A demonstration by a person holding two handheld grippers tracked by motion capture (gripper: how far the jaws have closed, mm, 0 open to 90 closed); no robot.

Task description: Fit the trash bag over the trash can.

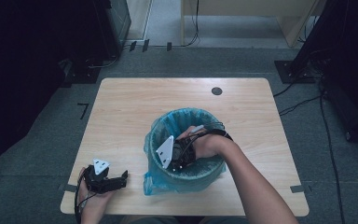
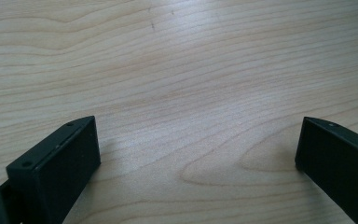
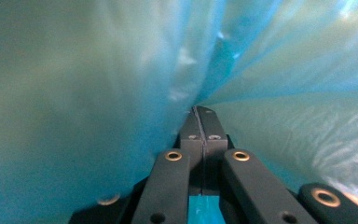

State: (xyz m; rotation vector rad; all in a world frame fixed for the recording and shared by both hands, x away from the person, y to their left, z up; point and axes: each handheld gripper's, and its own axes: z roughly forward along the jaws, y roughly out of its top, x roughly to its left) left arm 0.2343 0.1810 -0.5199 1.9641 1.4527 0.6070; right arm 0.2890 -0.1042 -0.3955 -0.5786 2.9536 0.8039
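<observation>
Two grippers are at work. Deep inside the bin, the right gripper (image 3: 201,112) has its jaws pressed flat together, tips meeting at a fold of the blue plastic liner (image 3: 98,84); whether a pinch of film is caught between them cannot be told. In the high view the right gripper (image 1: 179,156) reaches down into the bin (image 1: 156,140), the person's right hand (image 1: 207,144) at the rim and the forearm coming up from the lower edge. The liner (image 1: 161,184) is draped over the rim and bunches on the outside of the near wall. The bin stands near the middle of the table (image 1: 121,107). Well apart, at the table's near left corner, the left gripper (image 1: 121,179) rests low over the wood with its jaws spread wide and nothing between them.
</observation>
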